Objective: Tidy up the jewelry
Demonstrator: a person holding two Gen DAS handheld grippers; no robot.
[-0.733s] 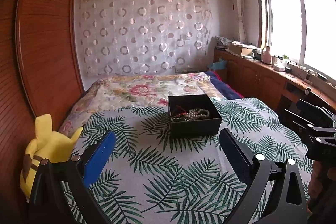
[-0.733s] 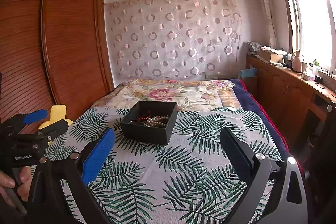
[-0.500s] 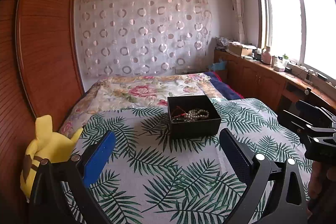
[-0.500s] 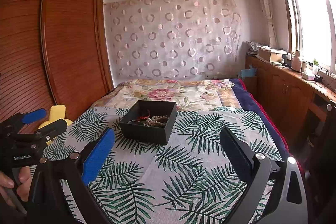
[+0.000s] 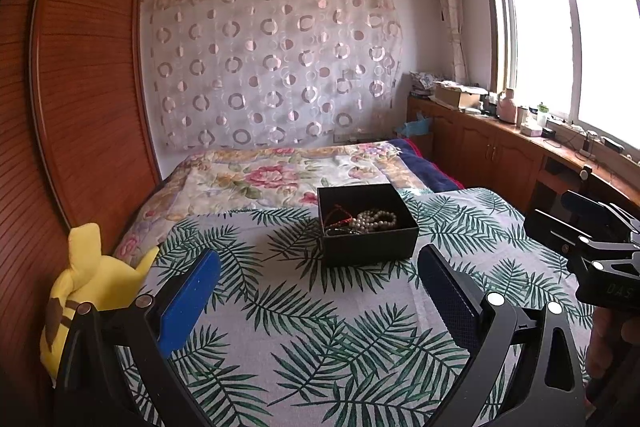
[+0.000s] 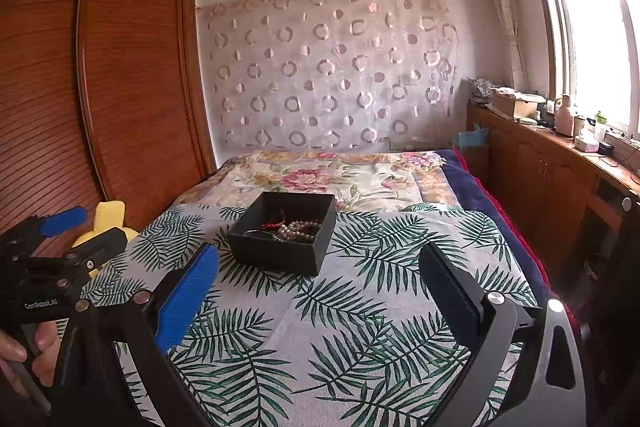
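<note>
Nearest: my left gripper [image 5: 320,287], black frame with blue-padded fingers [image 5: 188,303], spread wide and holding nothing; my right gripper [image 6: 320,287], same make, likewise spread wide with nothing between its fingers. Both hover above the palm-leaf printed bedspread [image 5: 340,339], near edge of the bed. Further in: the square black open-topped cardboard box [image 5: 366,227], resting flat on the spread, slightly right of centre from the left view and slightly left of centre from the right. Inside it, heaped together: a strand of pale pearl-like beads [image 5: 376,219], a thin red cord [image 5: 340,215] to its left, and some darker pieces I cannot make out. The jewellery lies in the box, tangled; this fits either pieces gathered in or pieces waiting to be sorted out. Handling judgement: any pick here wants a steep entry over the box wall, one strand pinched alone, the other gripper steadying the light box against sliding. Far left: a yellow plush toy [image 5: 96,287] by the wooden wardrobe [image 5: 88,87].
</note>
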